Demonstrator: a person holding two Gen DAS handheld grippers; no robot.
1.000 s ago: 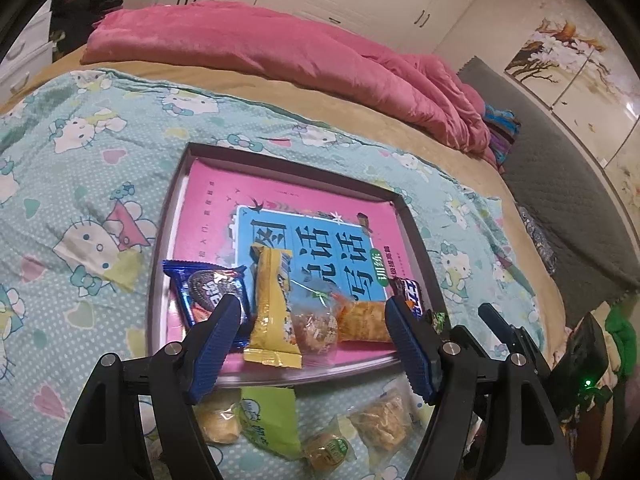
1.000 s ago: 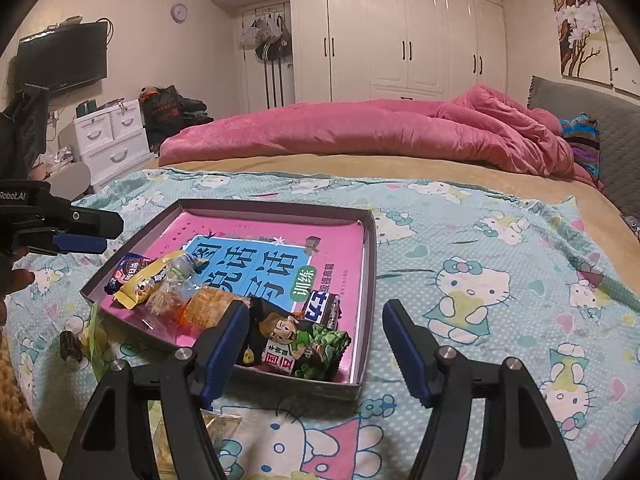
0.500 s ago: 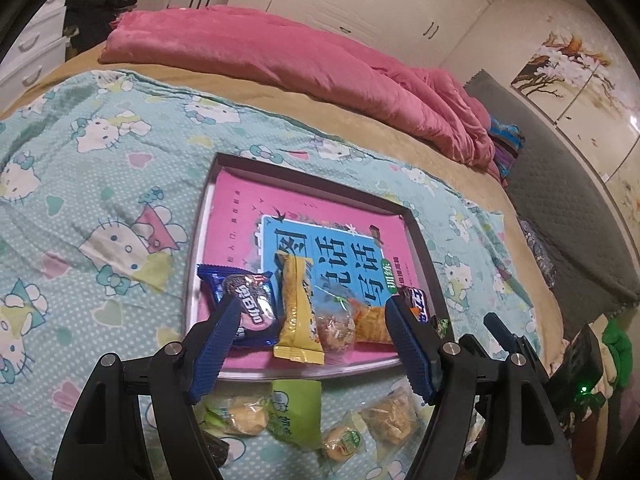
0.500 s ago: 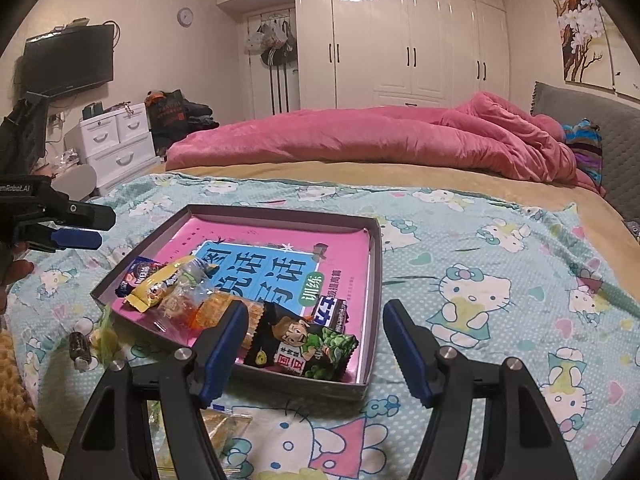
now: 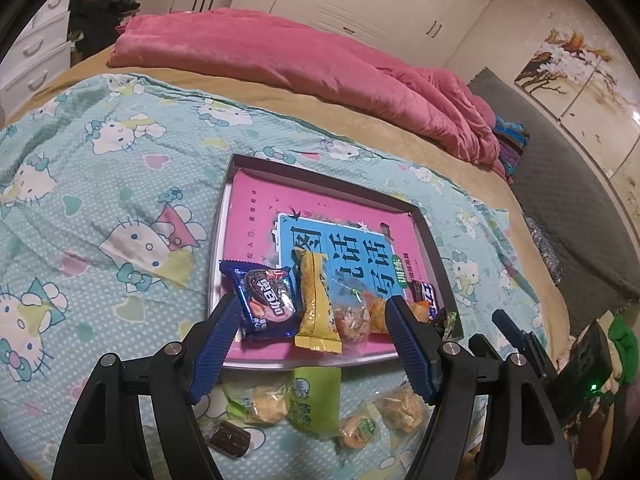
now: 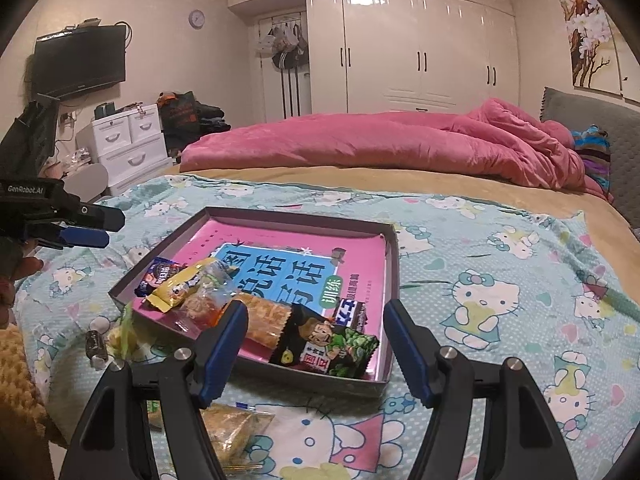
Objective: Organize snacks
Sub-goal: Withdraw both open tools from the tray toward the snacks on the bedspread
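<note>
A shallow grey box (image 5: pixel 226 208) (image 6: pixel 394 264) with a pink and blue liner lies on the bed. Along its near edge lie a blue cookie pack (image 5: pixel 267 300) (image 6: pixel 158 275), a yellow bar (image 5: pixel 316 304) (image 6: pixel 182 287), a clear candy bag (image 5: pixel 352 316), an orange pack (image 6: pixel 266 318) and a black-green snack bag (image 6: pixel 326 350). Loose on the sheet in front are a green packet (image 5: pixel 316 398), small cake packs (image 5: pixel 264 400) (image 6: pixel 234 428) and a dark chocolate (image 5: pixel 228 438) (image 6: pixel 96 346). My left gripper (image 5: pixel 310 344) is open and empty above the box's near edge. My right gripper (image 6: pixel 316 344) is open and empty over the box's near right corner.
A pink duvet (image 5: pixel 304 60) (image 6: pixel 380 148) lies across the far side of the bed. A grey headboard (image 5: pixel 576 192) is on the right. White drawers (image 6: pixel 128 144) and a wall TV (image 6: pixel 80 62) stand at the left. The left gripper shows at the right wrist view's left edge (image 6: pixel 86 226).
The left gripper has pulled back and risen, so more loose snacks in front of the box show. The right gripper has shifted slightly back. Both stay open.
</note>
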